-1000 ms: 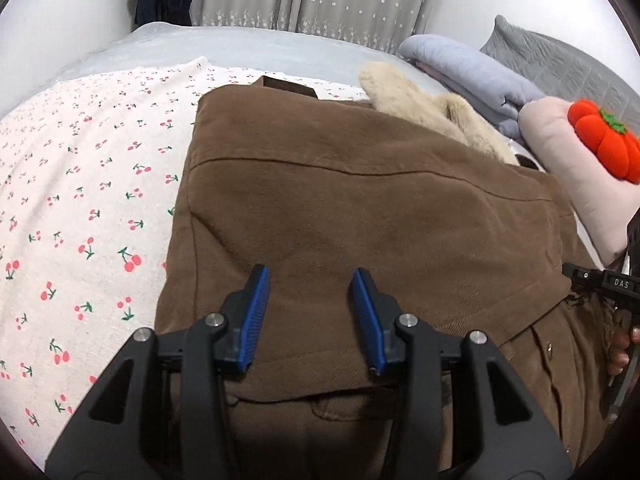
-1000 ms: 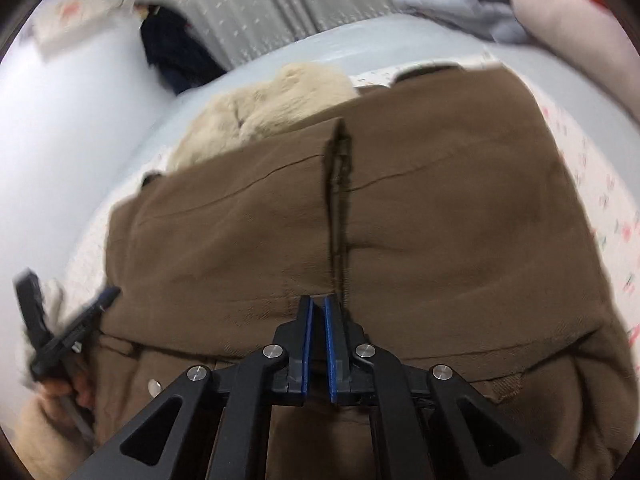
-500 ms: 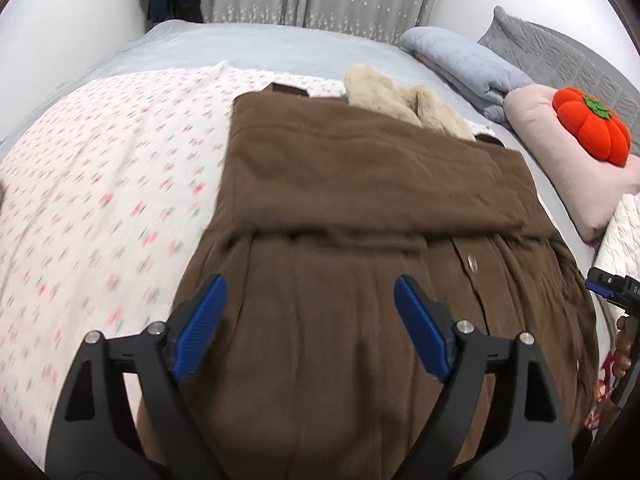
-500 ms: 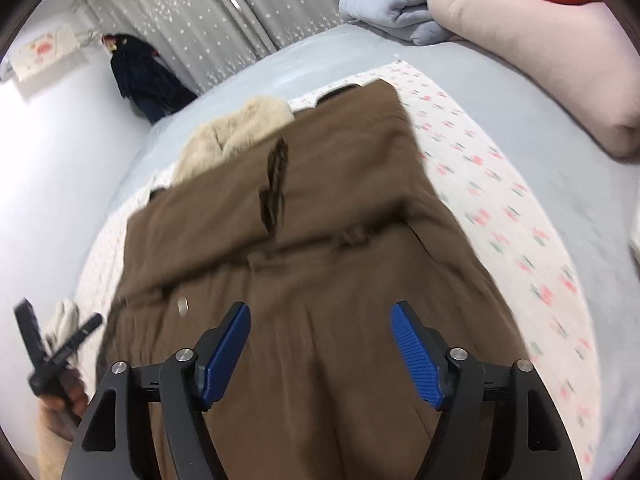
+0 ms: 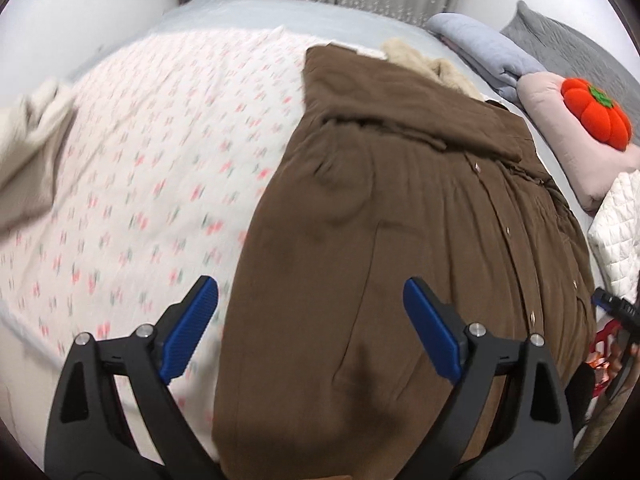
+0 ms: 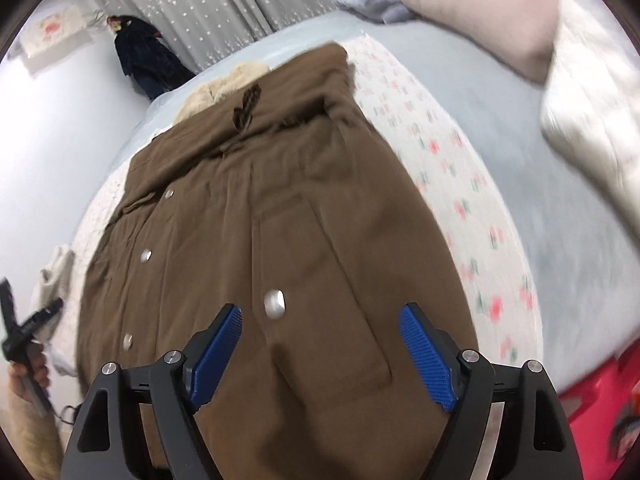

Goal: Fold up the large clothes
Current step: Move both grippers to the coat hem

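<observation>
The left gripper (image 5: 310, 330) hangs above the near part of a brown coat (image 5: 400, 240), its jaws wide apart and opening further. Nothing is pinched between its blue pads (image 5: 188, 330): one pad shows over the flowered sheet (image 5: 140, 200) just beside the coat's edge, the other over the brown cloth, and neither can be seen pressing on fabric.

The right gripper (image 6: 320, 354) is likewise spread wide and opening, with its pads (image 6: 426, 364) clear of the cloth. Between them lies bare coat (image 6: 280, 220) with a pocket seam, and a silver snap (image 6: 274, 305) shows just ahead of the left-hand pad. It grips nothing.

The coat lies flat on the bed, lengthwise away from both cameras, its top part folded down over the body in a thick band at the far end. A cream fur lining (image 5: 432, 68) pokes out beyond that fold. A row of snaps runs down the front.

Near the coat's far right in the left view sit a pink pillow (image 5: 560, 120) with an orange pumpkin plush (image 5: 596, 116) on it, and a grey blanket (image 5: 480, 44) behind. The right gripper's tip (image 5: 616, 312) shows at that view's right edge, and the left gripper (image 6: 24, 332), held in a hand (image 6: 28, 376), at the right view's left edge.
</observation>
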Motion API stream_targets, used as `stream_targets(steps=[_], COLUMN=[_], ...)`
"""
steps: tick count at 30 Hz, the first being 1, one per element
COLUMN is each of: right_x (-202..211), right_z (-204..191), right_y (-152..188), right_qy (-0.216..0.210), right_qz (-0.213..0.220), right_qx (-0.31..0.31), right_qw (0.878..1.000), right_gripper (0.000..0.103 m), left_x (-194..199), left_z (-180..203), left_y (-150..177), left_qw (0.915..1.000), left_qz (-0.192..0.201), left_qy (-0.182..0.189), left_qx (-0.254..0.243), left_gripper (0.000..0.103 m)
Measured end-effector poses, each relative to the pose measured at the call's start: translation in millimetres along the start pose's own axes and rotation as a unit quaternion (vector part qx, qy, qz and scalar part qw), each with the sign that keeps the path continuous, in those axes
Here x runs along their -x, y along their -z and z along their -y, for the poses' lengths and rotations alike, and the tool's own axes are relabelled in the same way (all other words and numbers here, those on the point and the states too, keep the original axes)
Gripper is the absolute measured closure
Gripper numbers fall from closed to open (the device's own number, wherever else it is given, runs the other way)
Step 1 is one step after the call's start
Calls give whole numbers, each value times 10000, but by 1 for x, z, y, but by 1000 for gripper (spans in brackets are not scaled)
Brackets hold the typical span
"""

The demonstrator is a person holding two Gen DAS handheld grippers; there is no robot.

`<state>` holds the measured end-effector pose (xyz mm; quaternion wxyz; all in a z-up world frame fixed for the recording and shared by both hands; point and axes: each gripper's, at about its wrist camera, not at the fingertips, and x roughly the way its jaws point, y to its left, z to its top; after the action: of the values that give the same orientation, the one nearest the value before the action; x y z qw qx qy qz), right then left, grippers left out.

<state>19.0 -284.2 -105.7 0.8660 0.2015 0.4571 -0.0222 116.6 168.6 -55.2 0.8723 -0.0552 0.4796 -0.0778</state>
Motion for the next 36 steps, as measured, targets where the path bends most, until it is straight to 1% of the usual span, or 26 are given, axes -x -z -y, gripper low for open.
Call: stream_targets(steps=[2,4,6,10,12,14,16,18,20,22,24,25,26,27,28,29,30,31,33,35,36], right_x=[5,12,20,34,37,40,43,47,51,47,37,33,29,26,23,23,22,23,25,26,26], right_z=[14,25,35,54,60,65,69,74,85,95,106,110,114,117,120,121,123,125,128,126,124], right_y=[14,25,34,47,51,53,54,50,48,46,45,45,45,45,44,44,44,44,40,31,23], right_qy=[-243,-367,-506,-871,-954,-965,-862,-743,-794,-1059,-1689,-1847,-1883,-1886,-1995,-2060,-2100,-2110,-2110,-2056,-2022], right_qz=[-38,-46,-15,32,53,67,133,243,310,305,239,230,236,246,256,274,290,318,364,349,326], right_qx=[-172,-297,-389,-618,-683,-729,-730,-739,-862,-986,-1218,-1302,-1368,-1405,-1466,-1512,-1544,-1555,-1516,-1412,-1347], right_qw=[9995,9989,9980,9943,9931,9926,9935,9942,9926,9890,9778,9739,9723,9716,9685,9664,9650,9645,9650,9678,9695], right_gripper=[20,20,20,20,20,20,20,20,20,20,20,21,21,21,22,23,25,27,28,30,30], left_x=[0,-1,-2,-5,-7,-7,-6,-6,-6,-7,-10,-11,-12,-12,-13,-13,-12,-13,-14,-17,-20], left_z=[-11,-19,-24,-35,-40,-43,-48,-52,-55,-58,-64,-67,-71,-74,-77,-81,-85,-88,-89,-87,-84], left_y=[16,29,39,56,63,69,71,73,73,73,74,74,75,75,74,73,72,69,59,41,33], left_qw=[9996,9986,9974,9926,9888,9867,9849,9811,9773,9745,9707,9689,9668,9653,9640,9642,9662,9669,9681,9720,9721], left_qz=[-197,-400,-520,-700,-788,-776,-754,-754,-751,-742,-719,-709,-687,-650,-609,-568,-519,-484,-412,-328,-329], left_qy=[99,235,367,787,1024,1207,1347,1566,1774,1915,2073,2127,2194,2239,2274,2239,2125,2092,2091,2021,2072], left_qx=[156,266,326,599,741,759,779,846,881,901,982,1043,1114,1176,1237,1304,1363,1381,1320,1155,1049], left_gripper=[9,9,9,9,9,9,9,9,10,10,10,10,10,10,10,10,11,13,13,13,13])
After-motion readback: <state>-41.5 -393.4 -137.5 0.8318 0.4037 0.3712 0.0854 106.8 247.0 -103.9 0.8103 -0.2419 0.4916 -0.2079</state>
